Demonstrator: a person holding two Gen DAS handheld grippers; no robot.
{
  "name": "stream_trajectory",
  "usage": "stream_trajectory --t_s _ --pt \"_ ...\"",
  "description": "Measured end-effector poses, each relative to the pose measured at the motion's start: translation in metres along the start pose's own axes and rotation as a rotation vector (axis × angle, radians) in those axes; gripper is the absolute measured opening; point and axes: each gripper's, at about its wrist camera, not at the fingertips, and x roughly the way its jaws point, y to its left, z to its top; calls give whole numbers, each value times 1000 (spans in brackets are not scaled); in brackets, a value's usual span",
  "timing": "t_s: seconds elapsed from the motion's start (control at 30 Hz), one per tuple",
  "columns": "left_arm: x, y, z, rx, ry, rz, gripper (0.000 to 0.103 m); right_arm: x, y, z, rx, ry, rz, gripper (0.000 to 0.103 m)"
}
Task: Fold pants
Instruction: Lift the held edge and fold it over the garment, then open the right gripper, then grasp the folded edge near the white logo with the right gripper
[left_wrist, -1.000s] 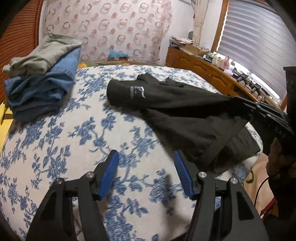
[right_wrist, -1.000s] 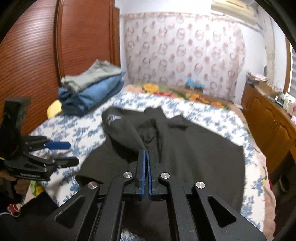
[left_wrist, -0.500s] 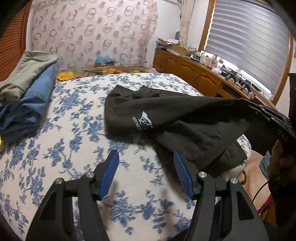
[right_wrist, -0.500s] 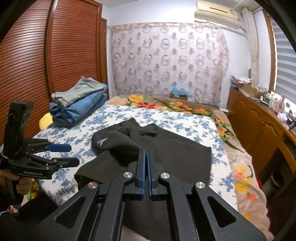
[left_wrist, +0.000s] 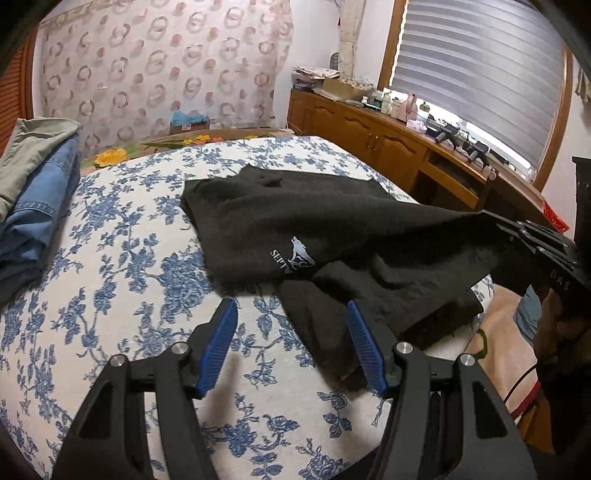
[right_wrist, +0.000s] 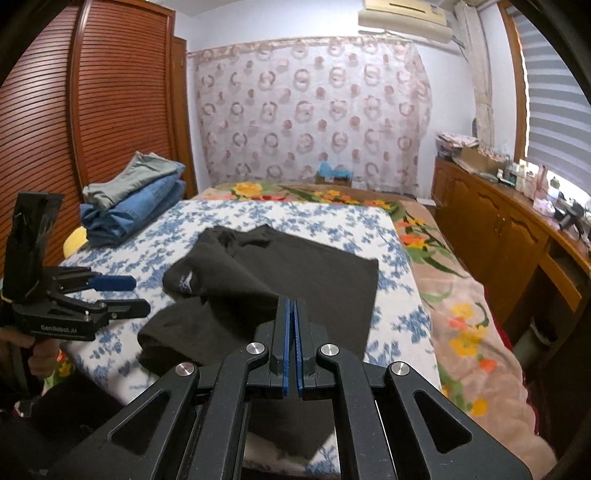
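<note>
Black pants (left_wrist: 332, 229) lie partly folded across the blue-flowered bed (left_wrist: 122, 280), printed logo facing up near their left edge. My right gripper (right_wrist: 291, 314) has its jaws pressed together on a fold of the pants, lifting that edge off the bed so the cloth runs taut toward it. From the left wrist view the right gripper (left_wrist: 532, 243) shows at the far right with the cloth drawn into it. My left gripper (left_wrist: 290, 334) hangs low over the bed, jaws spread, nothing between them; the near corner of the pants lies just ahead of its right finger. A stack of folded clothes (right_wrist: 129, 199), grey on blue denim, sits at the bed's far left corner. A wooden cabinet (right_wrist: 495, 229) runs along the right wall.
</note>
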Motion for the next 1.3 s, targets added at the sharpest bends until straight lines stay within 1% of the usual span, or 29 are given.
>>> stream_trajectory --t_s 0.13,0.47,0.57,0.6,0.8,0.93,1.03,1.13,1.2,1.27,1.3 --pt "7 -3 -3 4 20 0 61 4 -9 -14 10 36 -21 0" --pt "17 -6 -13 4 46 -1 61 5 -20 -44 33 105 -34 0" --pt "21 -5 -17 -1 58 -1 61 15 -22 -55 43 152 -37 0" --pt "20 -6 -19 4 50 -1 61 17 -22 -59 50 162 -32 0" --pt "19 -8 -22 15 43 6 61 21 -24 -63 55 179 -21 0" --pt "16 -5 -23 4 33 1 61 20 -24 -62 59 180 -14 0" --pt "9 1 -22 -11 13 12 61 16 -25 -60 71 174 -12 5" --pt "-2 9 -19 -24 -20 36 61 12 -27 -53 71 161 -9 14" --pt "-8 15 -16 -34 -34 51 61 11 -26 -47 61 147 -9 31" --pt "-13 23 -14 -43 -46 74 61 13 -24 -38 46 129 -5 39" --pt "-14 27 -13 -47 -49 81 61 15 -23 -34 39 119 -4 41"
